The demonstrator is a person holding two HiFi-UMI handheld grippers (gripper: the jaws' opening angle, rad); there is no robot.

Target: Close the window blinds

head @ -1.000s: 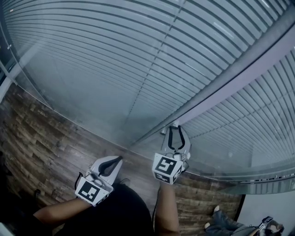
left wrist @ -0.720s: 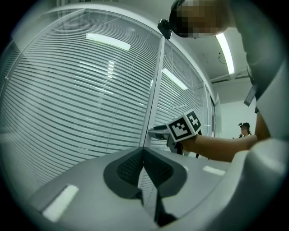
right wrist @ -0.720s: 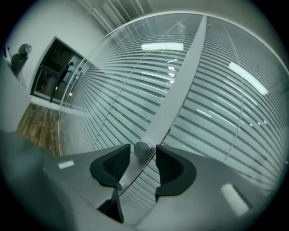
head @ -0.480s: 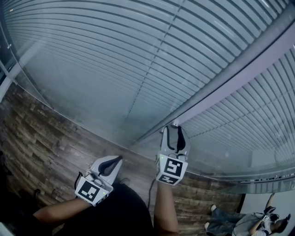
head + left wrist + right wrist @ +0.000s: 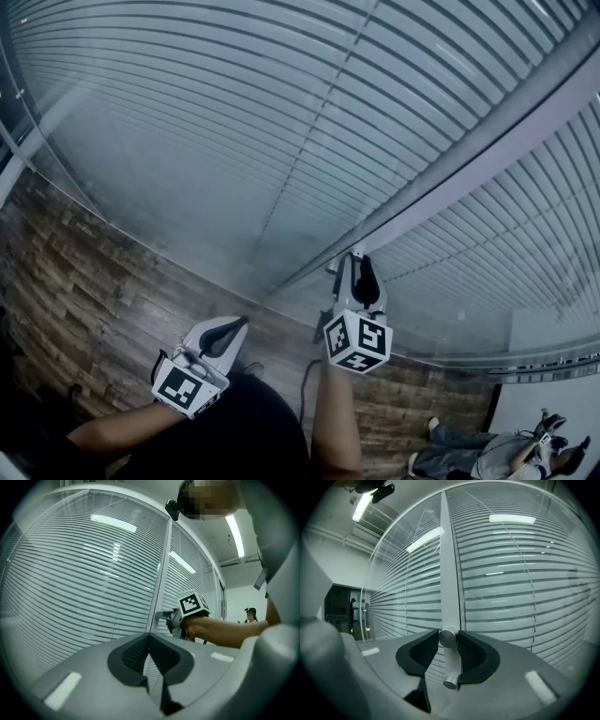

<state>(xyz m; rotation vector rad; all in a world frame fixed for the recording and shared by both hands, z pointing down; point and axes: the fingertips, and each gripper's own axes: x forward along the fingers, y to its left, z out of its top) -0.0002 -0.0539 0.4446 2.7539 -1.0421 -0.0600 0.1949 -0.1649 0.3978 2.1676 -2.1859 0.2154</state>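
Note:
Slatted blinds (image 5: 234, 122) hang behind glass on both sides of a grey mullion (image 5: 469, 159). A small metal turning knob (image 5: 448, 638) with a short rod below it sticks out of the mullion (image 5: 449, 573). My right gripper (image 5: 354, 264) reaches up to it. In the right gripper view its jaws are closing and both pads of the right gripper (image 5: 448, 644) touch the knob. My left gripper (image 5: 236, 326) hangs lower left, away from the glass, shut and holding nothing. In the left gripper view the left gripper (image 5: 149, 637) points at the blinds (image 5: 84, 583).
Dark wood-plank flooring (image 5: 84, 281) runs along the foot of the glass wall. A person (image 5: 487, 457) is at the lower right of the head view. A dark doorway (image 5: 340, 606) shows far left in the right gripper view.
My right gripper has rolled on the knob, its marker cube turning to show two faces; its jaws widened, then narrowed onto the knob. The left gripper has stayed put.

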